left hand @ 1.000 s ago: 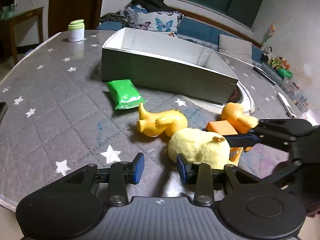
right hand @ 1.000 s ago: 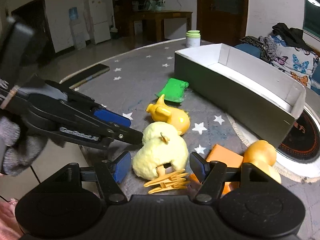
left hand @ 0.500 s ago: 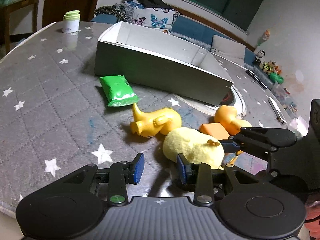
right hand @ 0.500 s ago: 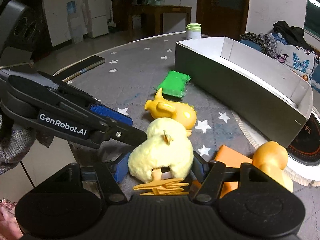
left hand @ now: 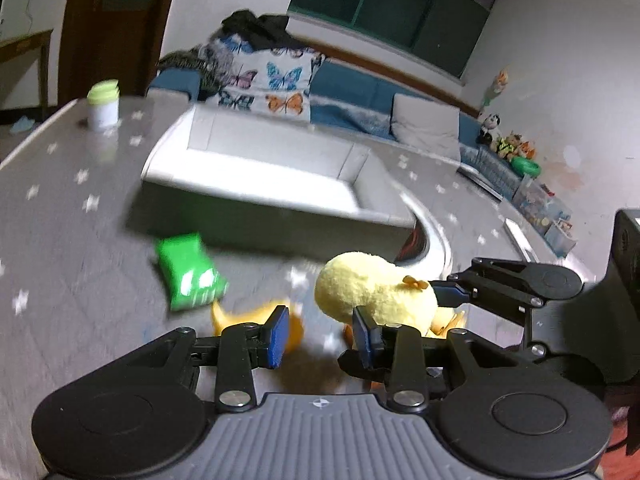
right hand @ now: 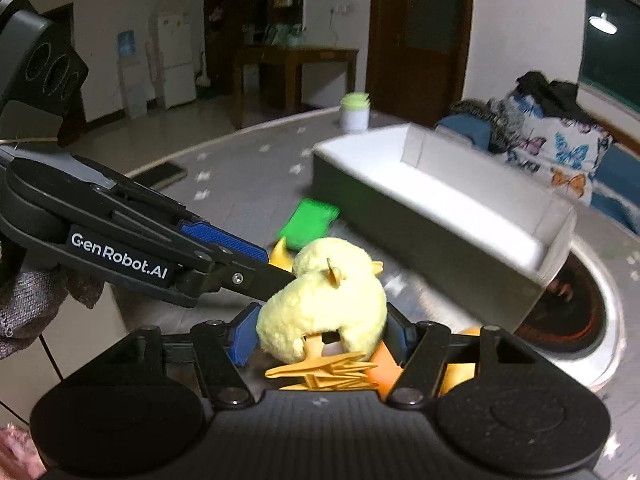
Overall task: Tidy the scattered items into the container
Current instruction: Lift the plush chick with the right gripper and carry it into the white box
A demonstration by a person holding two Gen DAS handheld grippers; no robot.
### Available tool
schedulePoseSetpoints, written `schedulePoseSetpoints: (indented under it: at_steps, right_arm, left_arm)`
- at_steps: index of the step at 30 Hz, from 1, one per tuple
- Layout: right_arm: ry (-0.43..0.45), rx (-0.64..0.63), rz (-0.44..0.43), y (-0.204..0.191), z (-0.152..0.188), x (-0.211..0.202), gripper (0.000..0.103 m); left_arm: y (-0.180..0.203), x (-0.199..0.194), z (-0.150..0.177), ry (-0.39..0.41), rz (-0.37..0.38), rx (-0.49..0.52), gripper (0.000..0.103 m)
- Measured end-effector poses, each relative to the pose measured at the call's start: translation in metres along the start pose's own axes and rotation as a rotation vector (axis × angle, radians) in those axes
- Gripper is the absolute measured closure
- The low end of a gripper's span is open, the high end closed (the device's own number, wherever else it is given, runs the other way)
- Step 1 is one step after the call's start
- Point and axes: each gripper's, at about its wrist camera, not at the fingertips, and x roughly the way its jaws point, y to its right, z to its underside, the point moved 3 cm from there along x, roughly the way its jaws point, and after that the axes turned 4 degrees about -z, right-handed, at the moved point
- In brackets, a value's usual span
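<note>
A yellow plush duck [right hand: 324,300] with orange feet hangs above the table, and my right gripper [right hand: 320,334] is shut on its body. In the left wrist view the plush duck [left hand: 372,292] floats just beyond my left gripper [left hand: 320,334]. The left jaws are closing with nothing gripped between them. The left gripper's fingers [right hand: 224,248] reach in from the left beside the duck. The grey open box [left hand: 260,200] [right hand: 420,216] stands behind. A green packet [left hand: 188,276] and a yellow rubber duck [left hand: 256,316] lie on the starred cloth.
An orange block [right hand: 384,364] lies under the plush duck's feet. A round cooker plate [right hand: 572,312] sits right of the box. A green-lidded jar [left hand: 103,106] stands at the far table edge, and a dark phone [right hand: 160,174] lies to the left. A sofa runs behind.
The right gripper has closed on the plush duck and raised it off the table. Both grippers have risen, and the table items now sit lower and blurred in view.
</note>
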Motion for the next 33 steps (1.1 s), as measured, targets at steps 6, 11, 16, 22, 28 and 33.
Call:
schedulePoseSetpoints:
  at_steps: [6, 11, 16, 22, 28, 33]
  right_arm:
    - [0.075, 0.019, 0.084, 0.037, -0.039, -0.006, 0.039]
    - [0.083, 0.056, 0.145, 0.084, -0.069, 0.009, 0.039]
    - [0.037, 0.118, 0.174, 0.132, -0.086, 0.047, 0.039]
    - [-0.049, 0.176, 0.193, 0.162, -0.089, 0.095, 0.039]
    - [-0.128, 0.177, 0.207, 0.173, -0.081, 0.126, 0.039]
    - [-0.173, 0.181, 0.214, 0.172, -0.075, 0.138, 0.039]
  left_arm:
    - [0.014, 0.024, -0.063, 0.076, 0.003, 0.072, 0.066]
    - [0.008, 0.071, -0.109, 0.042, 0.028, 0.049, 0.066]
    - [-0.007, 0.124, -0.135, -0.029, 0.048, 0.011, 0.066]
    - [-0.024, 0.172, -0.141, -0.115, 0.049, -0.017, 0.066]
    - [-0.034, 0.197, -0.138, -0.168, 0.046, -0.033, 0.066]
    - [-0.034, 0.209, -0.133, -0.191, 0.032, -0.015, 0.066]
